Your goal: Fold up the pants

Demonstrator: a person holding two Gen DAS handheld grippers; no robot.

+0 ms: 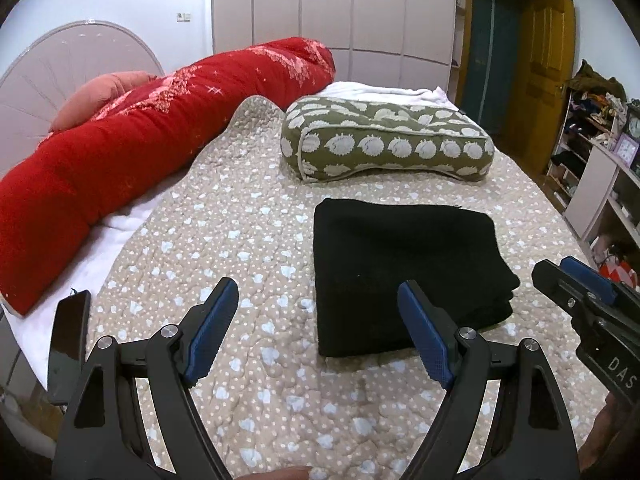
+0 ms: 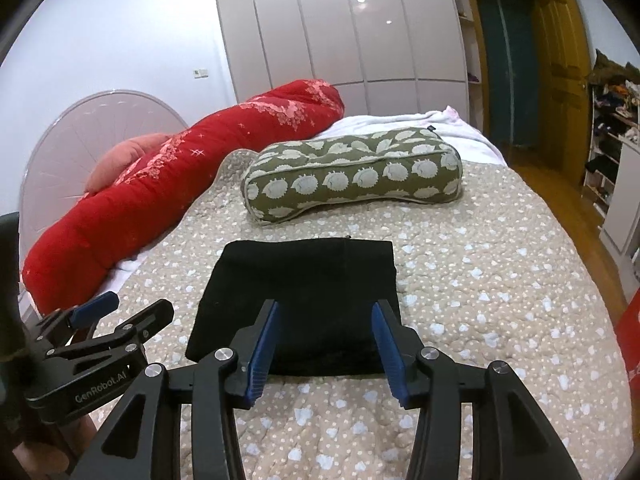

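Both grippers empty, jaws apart: left gripper (image 1: pixel 316 300) and right gripper (image 2: pixel 326 316) hover above the quilted dotted beige bedspread (image 1: pixel 248 248). Folded black fabric pants (image 2: pixel 298 300) lie flat as a compact rectangle near the green hedgehog-print pillow (image 2: pixel 352 178). Risk: any nudge could skew the stacked layers. Writing: "GenRobot.AI" on left gripper, "DAS" on right.
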